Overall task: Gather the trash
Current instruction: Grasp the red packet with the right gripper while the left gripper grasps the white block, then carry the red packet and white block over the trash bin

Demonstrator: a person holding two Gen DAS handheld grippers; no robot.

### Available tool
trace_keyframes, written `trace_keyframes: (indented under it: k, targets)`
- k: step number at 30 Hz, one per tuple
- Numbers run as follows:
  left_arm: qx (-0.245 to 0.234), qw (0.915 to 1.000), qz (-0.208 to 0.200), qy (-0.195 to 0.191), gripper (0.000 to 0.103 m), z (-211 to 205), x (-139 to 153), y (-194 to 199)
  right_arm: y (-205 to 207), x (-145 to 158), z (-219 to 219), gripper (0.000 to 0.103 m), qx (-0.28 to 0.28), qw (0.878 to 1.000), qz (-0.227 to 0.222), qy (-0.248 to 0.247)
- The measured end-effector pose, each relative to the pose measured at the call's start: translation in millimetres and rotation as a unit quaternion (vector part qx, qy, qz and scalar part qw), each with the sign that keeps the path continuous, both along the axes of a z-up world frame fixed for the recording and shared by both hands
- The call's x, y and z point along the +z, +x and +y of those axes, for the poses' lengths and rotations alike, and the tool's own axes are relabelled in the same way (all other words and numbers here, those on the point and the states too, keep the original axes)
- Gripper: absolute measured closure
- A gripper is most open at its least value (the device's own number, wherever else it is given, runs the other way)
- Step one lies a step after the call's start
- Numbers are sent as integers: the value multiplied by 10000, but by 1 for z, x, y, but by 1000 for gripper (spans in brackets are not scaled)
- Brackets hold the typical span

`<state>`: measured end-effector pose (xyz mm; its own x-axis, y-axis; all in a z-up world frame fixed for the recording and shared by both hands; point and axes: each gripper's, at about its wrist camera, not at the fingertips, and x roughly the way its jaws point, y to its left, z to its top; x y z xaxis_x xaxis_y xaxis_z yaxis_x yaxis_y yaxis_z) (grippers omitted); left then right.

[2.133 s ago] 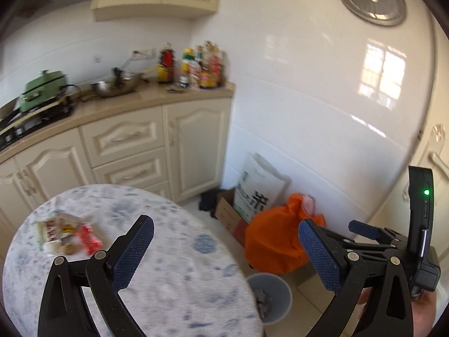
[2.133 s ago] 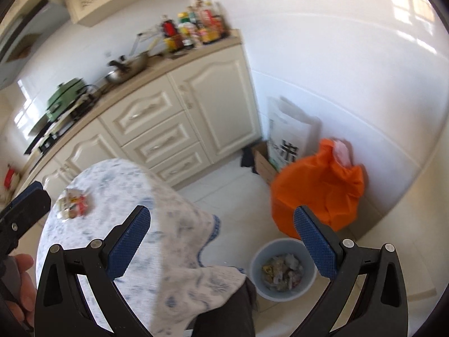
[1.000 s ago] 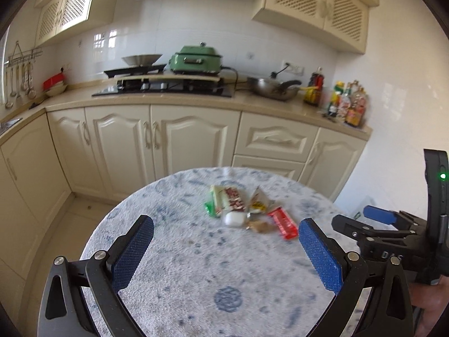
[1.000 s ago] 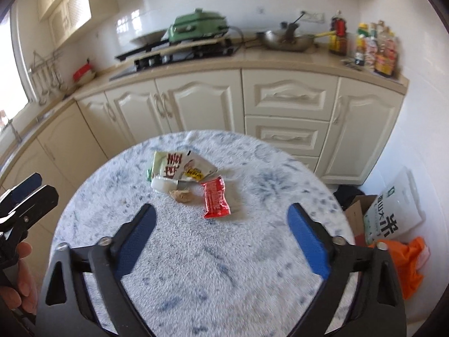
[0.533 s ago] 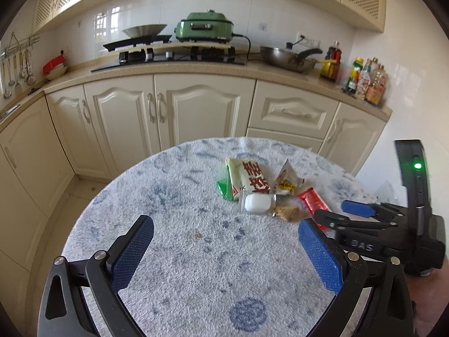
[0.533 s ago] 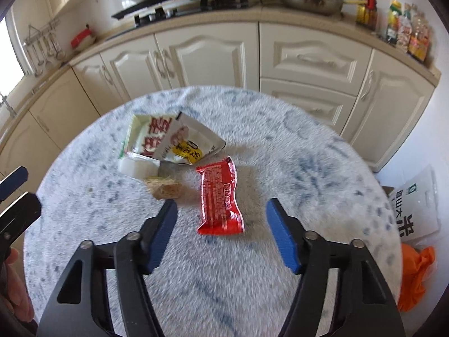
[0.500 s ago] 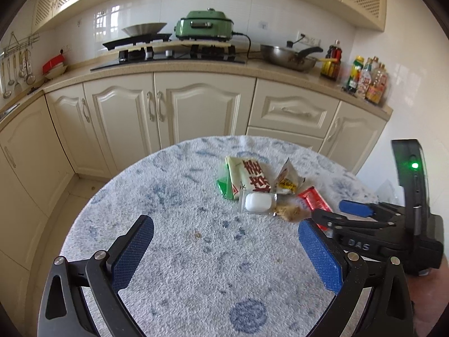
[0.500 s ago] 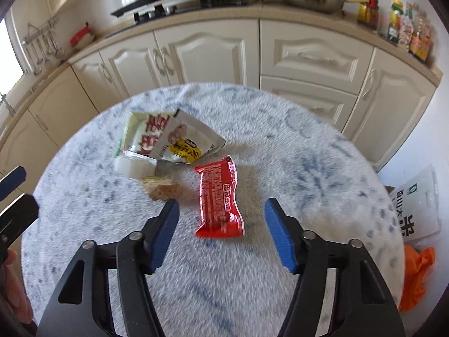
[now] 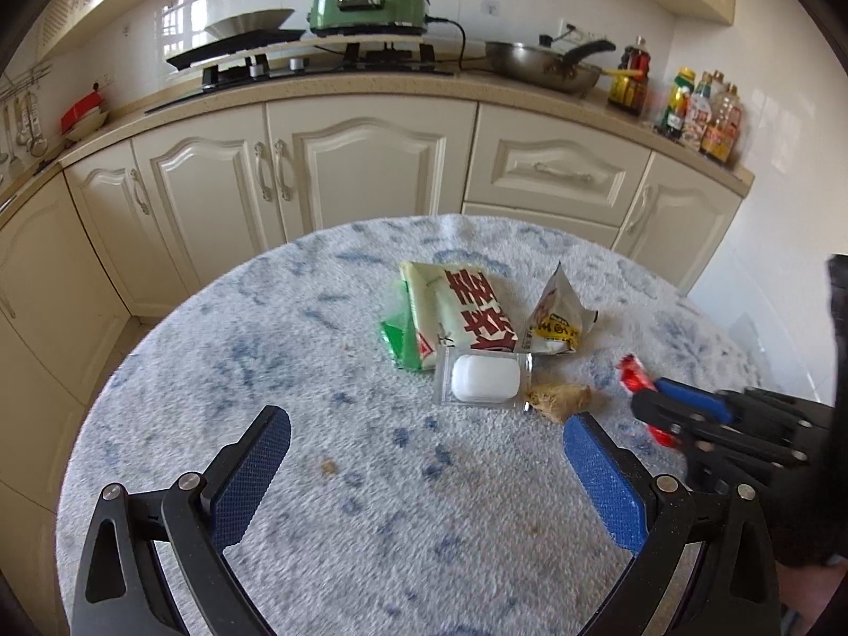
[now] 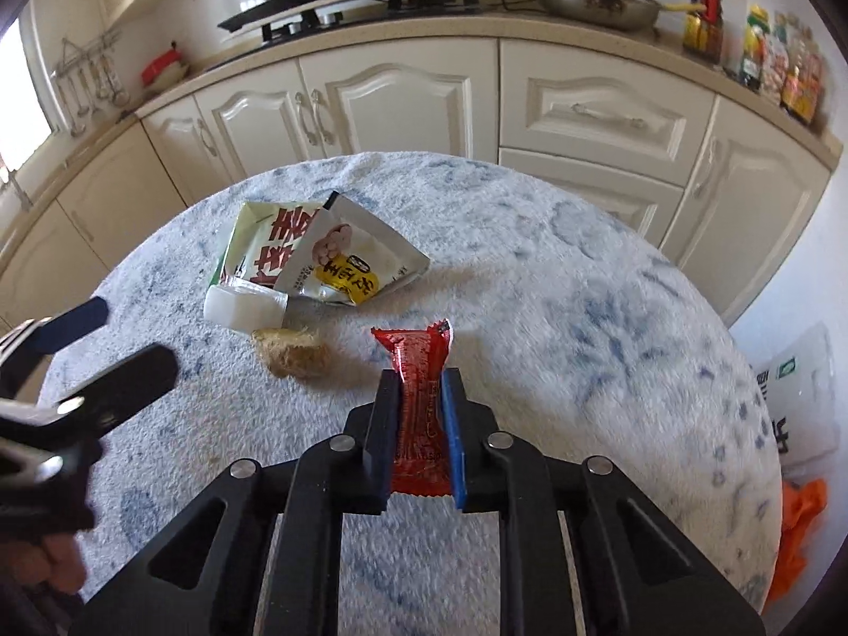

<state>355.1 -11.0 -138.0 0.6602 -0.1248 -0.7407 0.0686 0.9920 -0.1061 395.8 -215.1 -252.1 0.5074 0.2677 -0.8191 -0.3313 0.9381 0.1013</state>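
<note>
Wrapper number one is grabbed, rest of the pile untouched.

The right gripper [image 10: 418, 424] has its jaws clamped on the red wrapper [image 10: 421, 371], near the right side of the table [image 9: 265, 318]. The left gripper [image 9: 424, 471] hangs wide open over bare cloth, holding nothing. Left to collect, I'd say: the green-and-white packet [image 9: 456, 312], yellow-label pouch [image 10: 350, 259], clear pack with a white block [image 9: 482, 379] and brown crumb lump [image 10: 294, 352], all bunched just beside each other. No bin in view, nothing blocking the pile.
</note>
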Motion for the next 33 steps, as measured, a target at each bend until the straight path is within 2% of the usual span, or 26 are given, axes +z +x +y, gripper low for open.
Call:
trace_keyframes:
  k: [5,11,12,14,16,17,18,26,29,30,33]
  targets:
    - [-48,9999,4,101,1,-9,-12,24,-4,1,-7,88,-27,10000,42,-21]
    - [128,9999,94,11,3,-15,-27,47,-3,1,-7,88,9,10000,84,-12]
    - [103,9999,83,-92,6,-14,-28,50,-3,1,-7,88,12,10000,88,-8]
    - [30,9995,72,-296,21,-11,-30,53,-3,1,-9,88,-2,9999,95,34]
    - [-6,9991,65,-409,48,-7,-30,53,-3,1,-9,88,-9,9999,107,56]
    - [-33,9991,107,-402,55,-6,-32,55,-3,1,-9,88,-5,9999,120,66]
    - [-60,9990,186,-395,66,-5,-35,54,-4,2,-9,89,12,9999,133,87]
    - [-158,9995,148,-221,67,-1,-41,44,-15,1,-5,88,23,9998,156,82]
    - [-186,9991,127,-352,70,2,-40,41,-14,0,-6,88,-3,9997,172,151]
    - [-180,9990,114,-392,79,1,-39,39,-15,2,-7,90,-2,9996,191,189]
    - [-183,9991,73,-380,79,8,-37,24,-23,6,-12,91,-11,9993,209,314]
